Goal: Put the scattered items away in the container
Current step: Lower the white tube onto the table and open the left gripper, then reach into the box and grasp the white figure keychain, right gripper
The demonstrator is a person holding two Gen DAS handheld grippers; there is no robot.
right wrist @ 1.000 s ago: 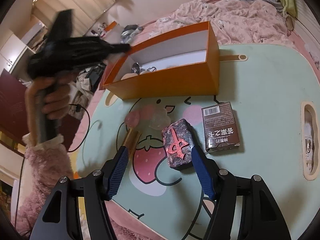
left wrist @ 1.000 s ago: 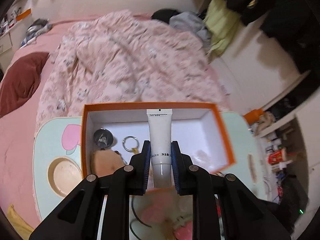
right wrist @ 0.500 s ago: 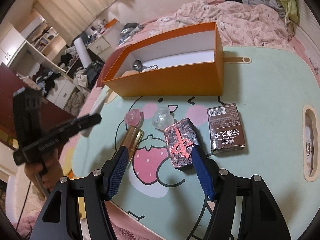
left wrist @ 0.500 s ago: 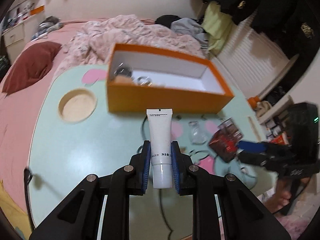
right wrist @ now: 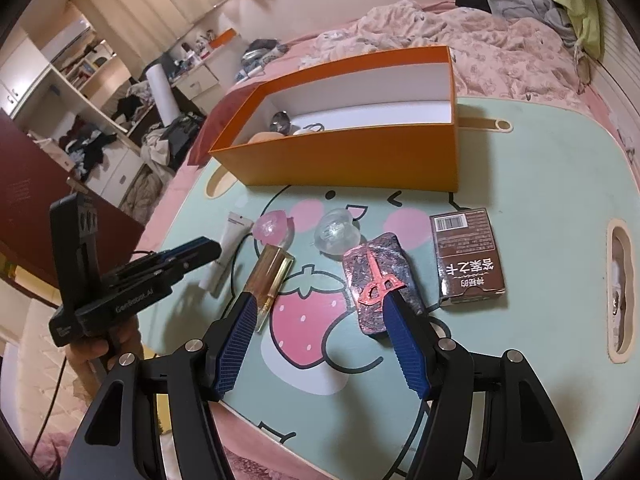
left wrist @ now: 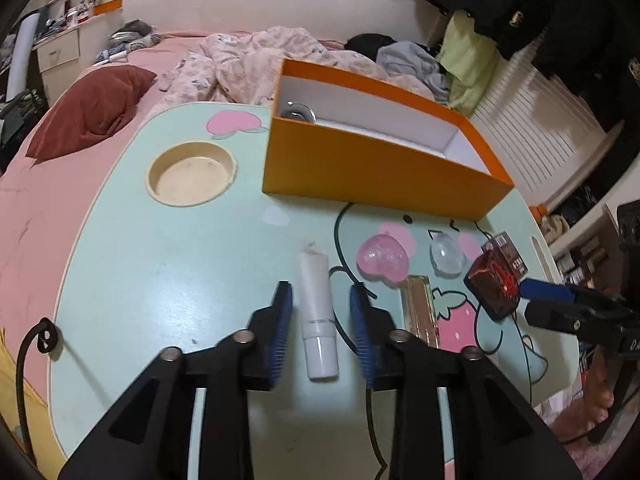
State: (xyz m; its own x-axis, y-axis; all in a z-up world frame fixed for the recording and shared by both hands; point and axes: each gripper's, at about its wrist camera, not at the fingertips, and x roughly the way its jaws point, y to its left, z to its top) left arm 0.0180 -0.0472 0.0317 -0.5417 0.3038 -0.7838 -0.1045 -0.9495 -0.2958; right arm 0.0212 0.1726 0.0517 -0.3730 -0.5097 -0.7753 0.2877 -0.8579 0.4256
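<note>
The white tube (left wrist: 318, 308) is lying flat on the table (left wrist: 168, 280), right between the fingers of the left claw (left wrist: 322, 326), pointing straight ahead toward the orange box (left wrist: 376, 168). The jaws have just been opening, letting it go. The right claw (right wrist: 320, 332) is waiting open, farther off.

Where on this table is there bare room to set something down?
Free: the stretch of table left of the white tube, below the round cup hollow; and the far right side between the orange box and the edge slot. Crowded: the middle strip in front of the box, with the tube, gold case, pink and clear lumps, foil packet and brown carton.
</note>
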